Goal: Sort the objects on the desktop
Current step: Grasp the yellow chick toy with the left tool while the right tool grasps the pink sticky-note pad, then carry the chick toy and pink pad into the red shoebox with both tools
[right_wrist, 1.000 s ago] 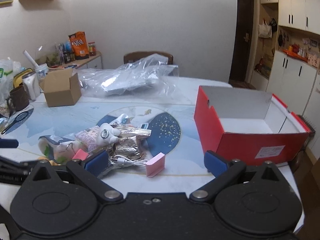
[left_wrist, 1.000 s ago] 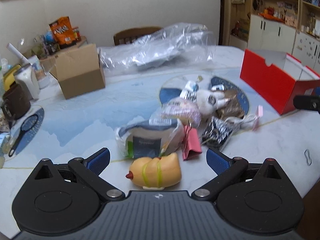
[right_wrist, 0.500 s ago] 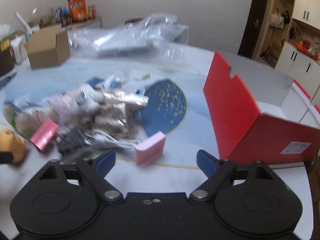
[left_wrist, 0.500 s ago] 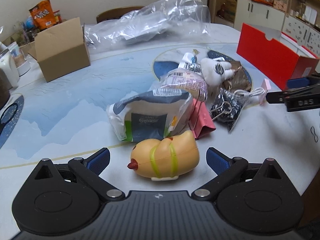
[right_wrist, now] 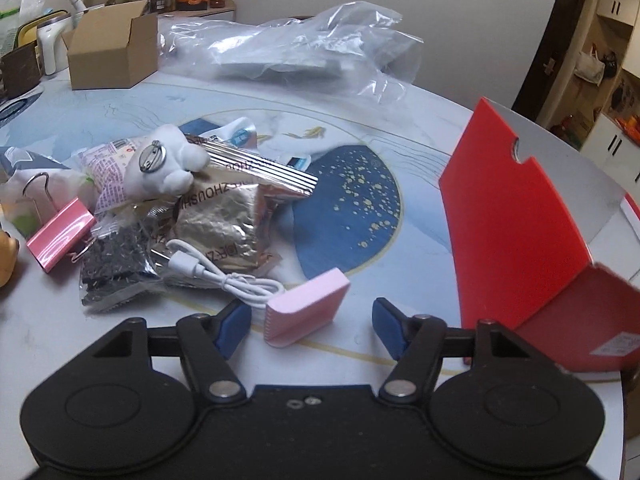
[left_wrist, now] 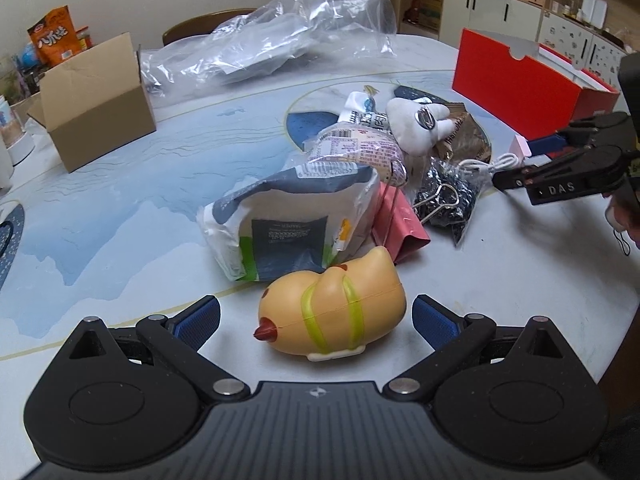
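Observation:
A yellow chick toy [left_wrist: 330, 312] lies on its side on the table, inside my open left gripper [left_wrist: 316, 320]; neither blue pad touches it. Just beyond it sits a pile: a snack bag [left_wrist: 288, 224], a pink binder clip [right_wrist: 60, 236], a white plush [right_wrist: 164, 168], a black packet [right_wrist: 112, 264] and a white cable [right_wrist: 224, 280]. A small pink ridged block [right_wrist: 308, 312] lies between the pads of my right gripper [right_wrist: 312, 328]. Those jaws are closing, with a gap still on both sides of the block. The left wrist view shows the right gripper [left_wrist: 520, 160] low at the right.
A red open box [right_wrist: 512, 208] stands close on the right. A brown cardboard box [left_wrist: 96, 100] and a crumpled clear plastic bag [left_wrist: 272, 48] lie at the far side. Cups and snack packs crowd the far left; cabinets stand behind the table.
Both grippers came down toward the table. The left one now straddles the chick toy. The right one moved onto the pink block and its jaws narrowed.

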Demonstrator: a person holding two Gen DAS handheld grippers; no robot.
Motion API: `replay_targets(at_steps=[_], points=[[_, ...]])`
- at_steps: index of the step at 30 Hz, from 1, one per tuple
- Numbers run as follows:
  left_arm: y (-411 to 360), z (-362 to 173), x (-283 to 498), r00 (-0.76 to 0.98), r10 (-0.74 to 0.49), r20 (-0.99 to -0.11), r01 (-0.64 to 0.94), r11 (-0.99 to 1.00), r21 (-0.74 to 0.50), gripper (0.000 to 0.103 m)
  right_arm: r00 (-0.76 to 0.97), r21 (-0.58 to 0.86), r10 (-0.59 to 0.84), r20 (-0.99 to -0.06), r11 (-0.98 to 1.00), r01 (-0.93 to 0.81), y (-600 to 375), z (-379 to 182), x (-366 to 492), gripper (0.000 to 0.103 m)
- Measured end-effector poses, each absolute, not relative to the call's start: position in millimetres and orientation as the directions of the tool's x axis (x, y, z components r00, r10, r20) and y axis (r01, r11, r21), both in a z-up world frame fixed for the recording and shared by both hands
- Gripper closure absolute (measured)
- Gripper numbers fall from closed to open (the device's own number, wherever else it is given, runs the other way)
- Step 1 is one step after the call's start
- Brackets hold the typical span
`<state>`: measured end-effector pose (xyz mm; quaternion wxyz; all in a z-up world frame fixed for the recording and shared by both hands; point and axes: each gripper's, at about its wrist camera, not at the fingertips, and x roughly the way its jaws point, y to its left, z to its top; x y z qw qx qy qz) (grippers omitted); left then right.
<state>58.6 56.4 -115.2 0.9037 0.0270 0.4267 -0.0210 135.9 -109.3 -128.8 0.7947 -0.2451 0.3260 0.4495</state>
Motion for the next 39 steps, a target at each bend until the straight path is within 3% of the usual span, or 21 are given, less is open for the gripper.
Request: replay_targets(at_steps=[8,13,28,39], points=[[51,-115,62,0.624,-0.049,-0.780,0.108,0.994,0.024,0.009,0.357,-0.076,0.559,-0.749,0.462,-0.883,-105,-127,135,0.055],[52,-116,65,0.613,-0.043,-0.789,0.108,0.994,0.030,0.026,0.356,-0.069,0.552,-0.754,0.473,-0.879,-105,-127,135,0.065],[59,-103,57,0.611,-0.096,-0.786,0.148,0.989,-0.005,0.031,0.368,-0.048,0.552,-0.748,0.509,-0.859,-121,-107,125,0.065],[64,-60,51,0.681,-0.130,-0.721,0.179,0.984,-0.008,0.031,0.401,-0.003,0.587,-0.704,0.561,-0.827,-140,-57,124,0.065]])
